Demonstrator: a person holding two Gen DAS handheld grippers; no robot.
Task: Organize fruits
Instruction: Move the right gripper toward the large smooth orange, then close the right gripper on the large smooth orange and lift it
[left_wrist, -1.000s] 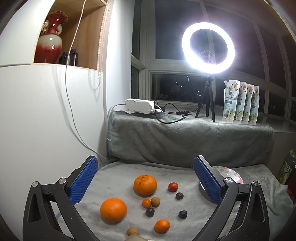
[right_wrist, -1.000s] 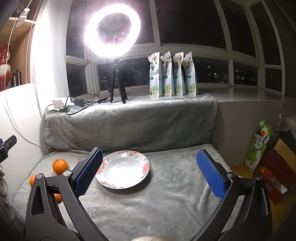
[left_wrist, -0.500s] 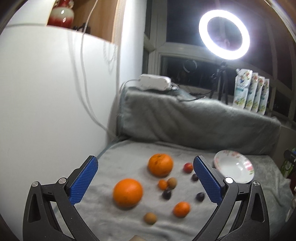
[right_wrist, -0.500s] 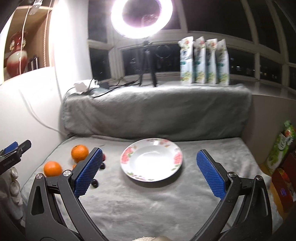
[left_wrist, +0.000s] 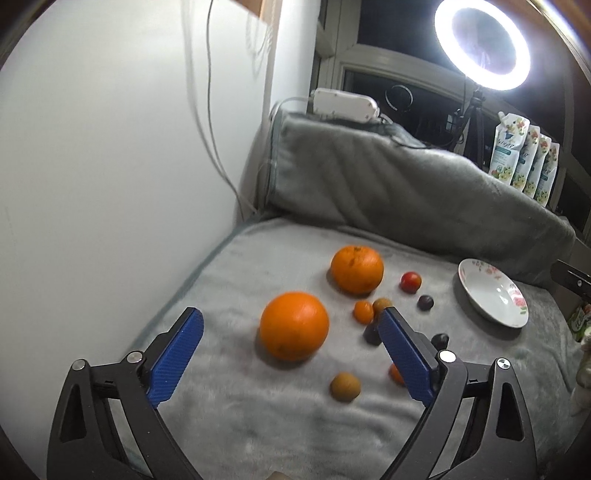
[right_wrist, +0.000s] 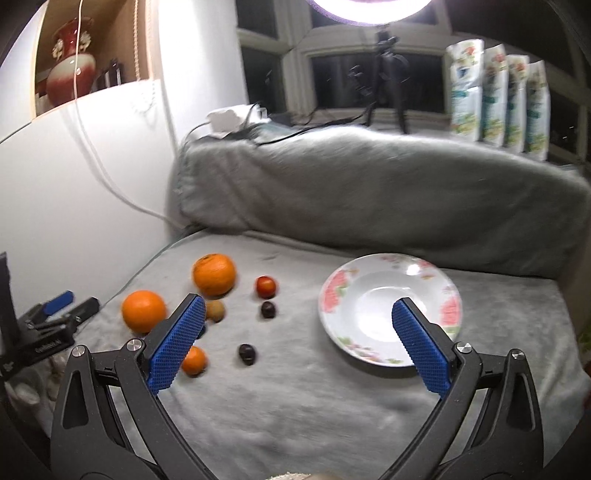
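Fruits lie on a grey blanket. A big orange (left_wrist: 294, 325) sits between the fingers of my open left gripper (left_wrist: 291, 354), a little ahead of the tips. A second orange (left_wrist: 357, 269) lies behind it, with a red fruit (left_wrist: 410, 281), dark plums (left_wrist: 425, 302), small orange and brown fruits (left_wrist: 345, 386) around. A white floral plate (left_wrist: 493, 293) lies at the right. In the right wrist view my open right gripper (right_wrist: 299, 343) hovers above the blanket between the fruits and the plate (right_wrist: 391, 306); the oranges (right_wrist: 144, 311) lie to its left.
A white wall (left_wrist: 110, 166) borders the blanket on the left. A grey padded backrest (left_wrist: 406, 188) runs behind, with a power strip (left_wrist: 345, 105), cables, a ring light (left_wrist: 482, 44) and several pouches (right_wrist: 498, 96) on the sill. My left gripper shows in the right wrist view (right_wrist: 55, 314).
Both grippers have tilted down and moved closer to the blanket. The left one has closed in on the big orange; the right one has swung left, bringing the fruits into its view.
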